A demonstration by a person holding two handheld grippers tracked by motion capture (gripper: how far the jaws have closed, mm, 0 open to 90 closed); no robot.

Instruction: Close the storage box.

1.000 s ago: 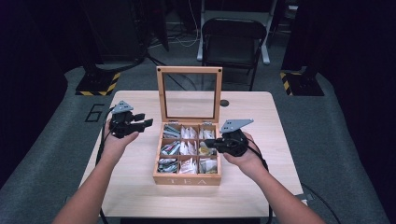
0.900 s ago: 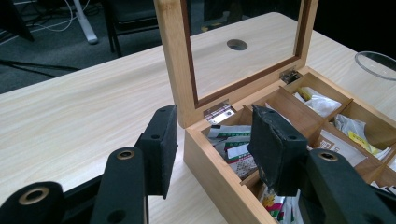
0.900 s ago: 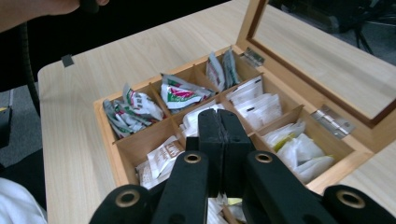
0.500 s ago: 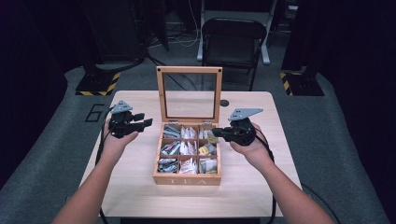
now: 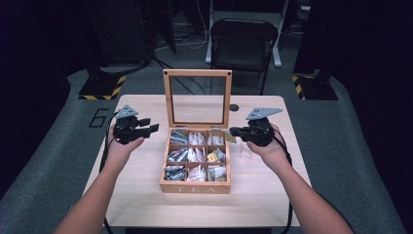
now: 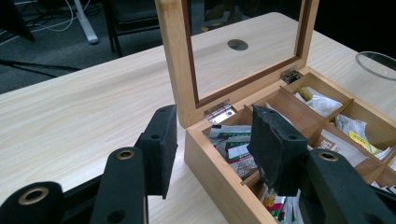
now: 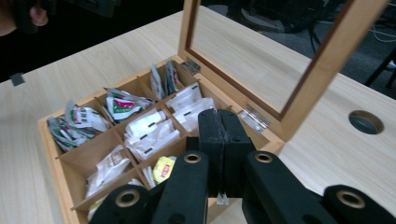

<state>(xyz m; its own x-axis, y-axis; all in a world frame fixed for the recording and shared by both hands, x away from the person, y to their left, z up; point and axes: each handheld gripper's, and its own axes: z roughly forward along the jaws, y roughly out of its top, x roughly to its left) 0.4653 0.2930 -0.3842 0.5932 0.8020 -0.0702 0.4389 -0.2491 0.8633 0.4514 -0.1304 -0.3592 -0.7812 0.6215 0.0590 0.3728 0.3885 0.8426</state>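
A wooden tea box (image 5: 195,187) stands open mid-table, its glass-windowed lid (image 5: 197,73) upright. Its compartments hold several tea bags (image 5: 195,155). My right gripper (image 5: 233,131) hovers just above the box's back right corner, jaws shut on a small tea bag (image 5: 230,138) with a yellowish tag. In the right gripper view the pads (image 7: 210,135) press together on a thin white edge (image 7: 221,199), above the box (image 7: 51,154). My left gripper (image 5: 152,129) is held open to the left of the box, empty. In the left gripper view its jaws (image 6: 215,126) straddle the box's near corner (image 6: 219,168).
The rim of a clear glass dish (image 6: 378,63) shows to the right of the box. A round cable hole (image 5: 234,107) lies in the table behind the lid. A black chair (image 5: 243,39) stands beyond the far edge. Bare wood surrounds the box on both sides.
My right gripper has risen out of the box's right column and drawn back to the right, carrying a tea bag. The left gripper has stayed where it was.
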